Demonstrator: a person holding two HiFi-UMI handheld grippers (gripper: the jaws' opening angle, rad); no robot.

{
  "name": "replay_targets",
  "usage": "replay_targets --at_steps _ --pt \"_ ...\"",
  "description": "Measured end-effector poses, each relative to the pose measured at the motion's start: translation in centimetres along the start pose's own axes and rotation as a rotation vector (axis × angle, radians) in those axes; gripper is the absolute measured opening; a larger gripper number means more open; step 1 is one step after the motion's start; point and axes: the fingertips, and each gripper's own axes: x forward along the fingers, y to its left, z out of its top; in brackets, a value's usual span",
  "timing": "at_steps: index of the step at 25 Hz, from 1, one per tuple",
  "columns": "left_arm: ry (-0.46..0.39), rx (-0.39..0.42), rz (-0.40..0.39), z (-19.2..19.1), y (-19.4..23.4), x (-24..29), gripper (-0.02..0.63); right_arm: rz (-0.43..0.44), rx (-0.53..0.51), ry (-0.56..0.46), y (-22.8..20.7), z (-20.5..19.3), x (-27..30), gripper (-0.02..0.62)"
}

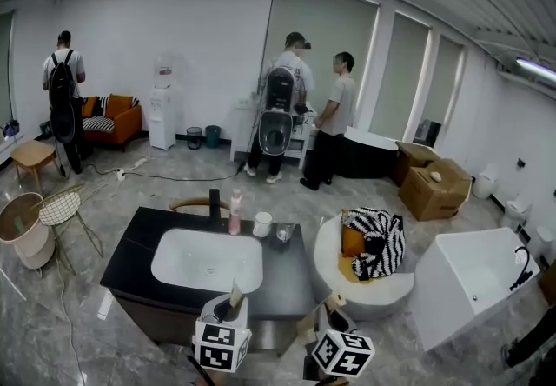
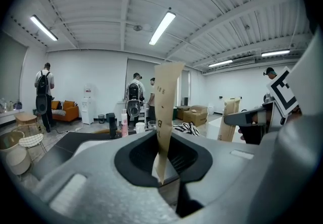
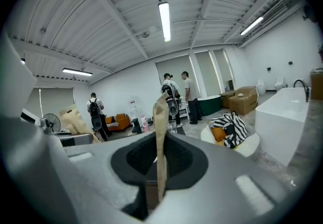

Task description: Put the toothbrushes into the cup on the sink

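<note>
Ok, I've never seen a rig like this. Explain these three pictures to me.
No robot here: a person holds a two-jaw tool in each hand. The head view looks down from a camera on the person's head; the left tool and right tool show at the bottom, each with a marker cube. The other two views ride on the tools and look along their jaws. Each tool is shut on a slim brown paper packet: the left packet, the right packet. Ahead is a black counter with a white sink, tap, pink bottle, white cup and glass.
</note>
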Motion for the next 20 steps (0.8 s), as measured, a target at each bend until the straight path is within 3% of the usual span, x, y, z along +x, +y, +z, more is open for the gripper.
replay_targets --at_steps 11,20 --pt "0.026 -0.018 -0.016 -1.5 0.0 2.1 0.041 -0.052 0.013 0.022 -2.3 -1.0 0.9 0.035" --pt "0.035 0.001 -0.013 -1.0 1.0 6.4 0.041 -0.042 0.024 0.019 -3.5 -0.1 6.0 0.035"
